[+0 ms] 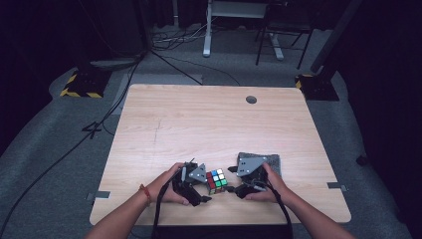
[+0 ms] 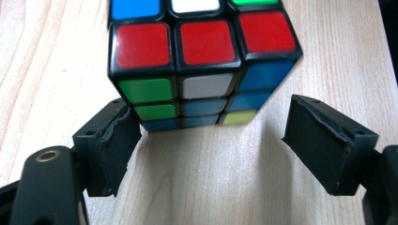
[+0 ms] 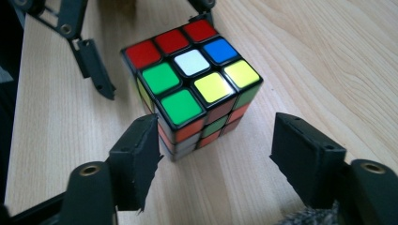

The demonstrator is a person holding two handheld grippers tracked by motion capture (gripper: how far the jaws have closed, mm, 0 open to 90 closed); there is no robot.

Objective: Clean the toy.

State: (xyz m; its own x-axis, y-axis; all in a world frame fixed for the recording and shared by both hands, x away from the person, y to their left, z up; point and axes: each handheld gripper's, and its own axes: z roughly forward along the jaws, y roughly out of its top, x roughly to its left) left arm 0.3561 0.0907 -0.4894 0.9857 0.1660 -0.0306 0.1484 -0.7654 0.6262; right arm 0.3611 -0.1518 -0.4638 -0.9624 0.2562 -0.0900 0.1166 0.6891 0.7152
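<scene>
In the high view, a scrambled puzzle cube (image 1: pixel 216 180) is seen resting on the wooden worktop (image 1: pixel 199 124), close to its near edge and a little right of that edge's middle. The cube is flanked by the left gripper (image 1: pixel 205 191) and the right gripper (image 1: pixel 235 180), each held in a hand. A grey cloth (image 1: pixel 272 162) is seen just behind the right hand, toward the near right corner.

In the left gripper view, the jaws are seen spread wider than the cube. The cube (image 2: pixel 202 61) lies just ahead of the jaw tips; its lower near corner is met or nearly met by the left pad (image 2: pixel 117 140), while the right pad stands clear of it. Nothing is gripped.

In the right gripper view, the jaws are likewise held apart with nothing clamped. The cube (image 3: pixel 192 86) sits ahead of them, nearer the left pad (image 3: pixel 138 157); whether that pad is touched cannot be told. The left gripper's fingers (image 3: pixel 96 70) are seen beyond the cube.
</scene>
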